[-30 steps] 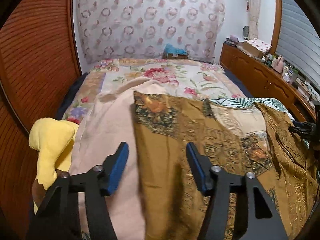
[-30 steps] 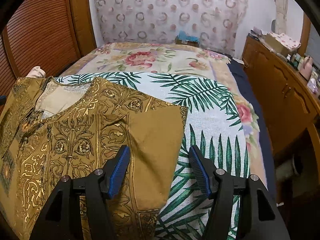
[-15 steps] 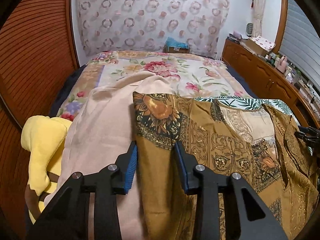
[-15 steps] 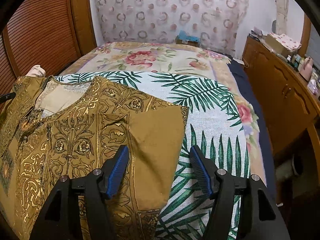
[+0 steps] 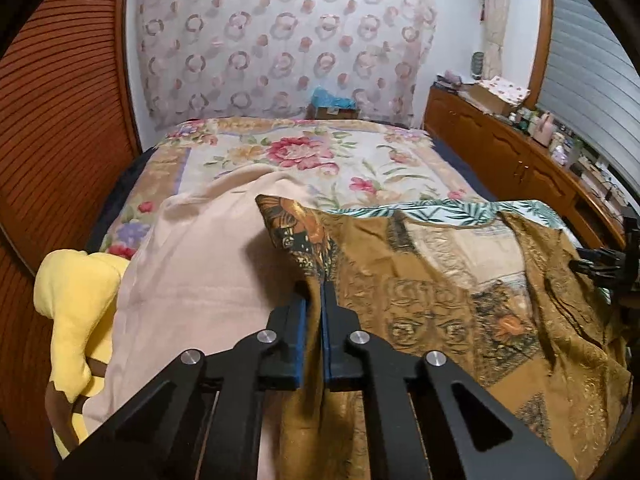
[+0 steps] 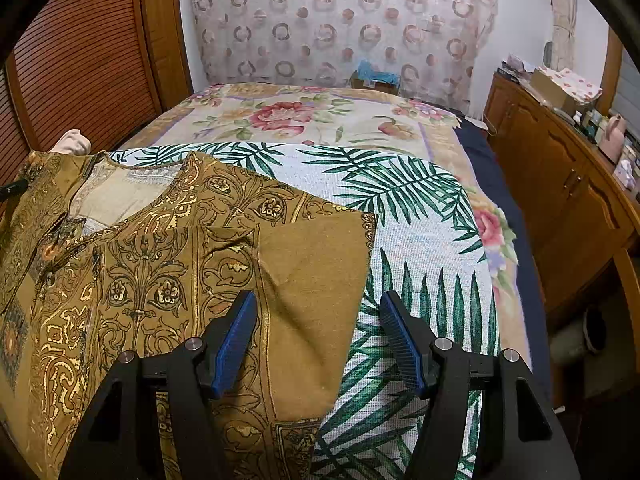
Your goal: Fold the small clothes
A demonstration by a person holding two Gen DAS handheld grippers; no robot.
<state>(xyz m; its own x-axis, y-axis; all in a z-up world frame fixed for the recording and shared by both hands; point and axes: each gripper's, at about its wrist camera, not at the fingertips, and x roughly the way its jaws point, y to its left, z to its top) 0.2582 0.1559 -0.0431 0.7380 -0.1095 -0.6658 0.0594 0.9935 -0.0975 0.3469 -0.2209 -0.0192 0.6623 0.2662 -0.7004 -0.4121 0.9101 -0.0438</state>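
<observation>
The shirt [image 6: 132, 280], brown with a gold pattern, is spread flat on the near part of the bed [image 6: 320, 120], over a palm-leaf cloth [image 6: 420, 208], with its collar turned to the far side. One sleeve is laid out toward the right edge of the bed and ends on the leaf cloth. At the opposite sleeve the fabric [image 5: 360, 264] is raised into a ridge, and there it is pinched by the left gripper [image 5: 315, 292]; the jaws have just been closing and are now pressed together on the fabric. The right gripper [image 6: 316, 320] is held above the flat sleeve with its jaws wide apart; one blue pad [image 6: 236, 336] is seen over the sleeve and the other over the leaf cloth, and nothing is gripped. A pink cloth [image 5: 200, 272] is lying just beside the shirt, toward the left edge of the bed, and a yellow garment [image 5: 76, 304] is hanging at that edge. A floral cover [image 5: 304, 156] is seen on the far part of the bed. A wooden cabinet [image 6: 568, 184] stands along the right side.
</observation>
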